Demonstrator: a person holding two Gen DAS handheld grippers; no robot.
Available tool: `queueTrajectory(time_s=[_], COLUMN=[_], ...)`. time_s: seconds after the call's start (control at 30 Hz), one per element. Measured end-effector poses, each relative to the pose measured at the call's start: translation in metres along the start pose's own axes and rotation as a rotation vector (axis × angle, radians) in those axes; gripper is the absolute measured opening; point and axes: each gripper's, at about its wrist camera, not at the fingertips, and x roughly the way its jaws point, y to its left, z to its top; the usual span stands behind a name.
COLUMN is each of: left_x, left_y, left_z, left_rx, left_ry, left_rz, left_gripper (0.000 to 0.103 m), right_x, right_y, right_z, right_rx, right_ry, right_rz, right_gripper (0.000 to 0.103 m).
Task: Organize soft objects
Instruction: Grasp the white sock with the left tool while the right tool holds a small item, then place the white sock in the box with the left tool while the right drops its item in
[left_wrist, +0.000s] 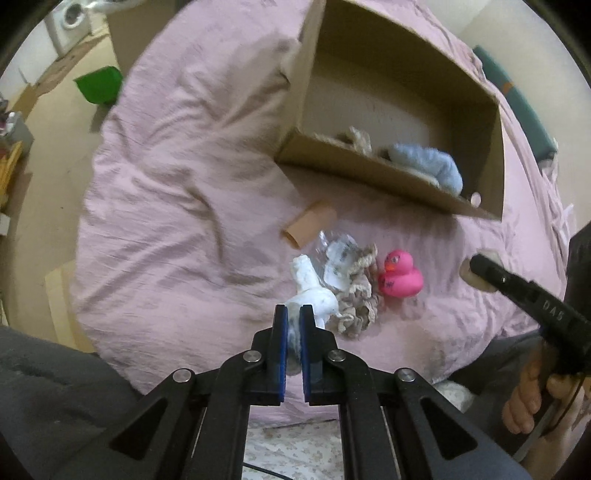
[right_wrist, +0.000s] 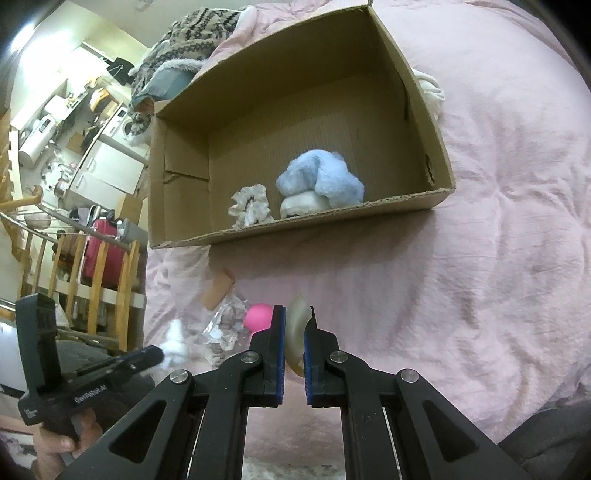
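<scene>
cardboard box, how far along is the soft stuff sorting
Done: the cardboard box already holds a blue plush, a cream item under it and a grey scrunchie. In hand: the left hand-held gripper is shut on a white soft toy; the right hand-held gripper pinches a beige pad. Left on the bed: pink duck, beige scrunchie, a wrapped item.
</scene>
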Motion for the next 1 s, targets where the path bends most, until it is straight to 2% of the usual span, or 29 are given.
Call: queueTrajectory(time_s=[0.23,0.4,0.67,0.77,1.0], left_x=[-0.034,-0.054,-0.066,-0.064,-0.045], left_y=[0.000,-0.014,-0.036,-0.045,-0.060], left_z=[0.008,0.022,0.060,0.077,0.105], left_rx=[0.002,0.054,0.134,0.161,0.207], left_ry=[-0.157,-0.252,-0.331,-0.358,-0.426], left_rz=[0.050,0.072,0.100,0.117,0.149], left_gripper=[0.006,0.006,0.006,0.006,0.006], right_x=[-0.014,-0.032,-0.061,-0.069,-0.064], right_y=[0.001,0.006,0.011,0.009,-0.008], right_z=[-0.001,0.004,0.036,0.053,0.081], right_rx=[-0.007,-0.028,-0.069,-0.083,-0.075], right_ry=[-0.041,-0.105,-0.211,-0.261,-0.304], right_rz=[0.030,0.052,0.041,-0.005,-0.056], right_gripper=[0.010,0.009,0.010,0.010,0.010])
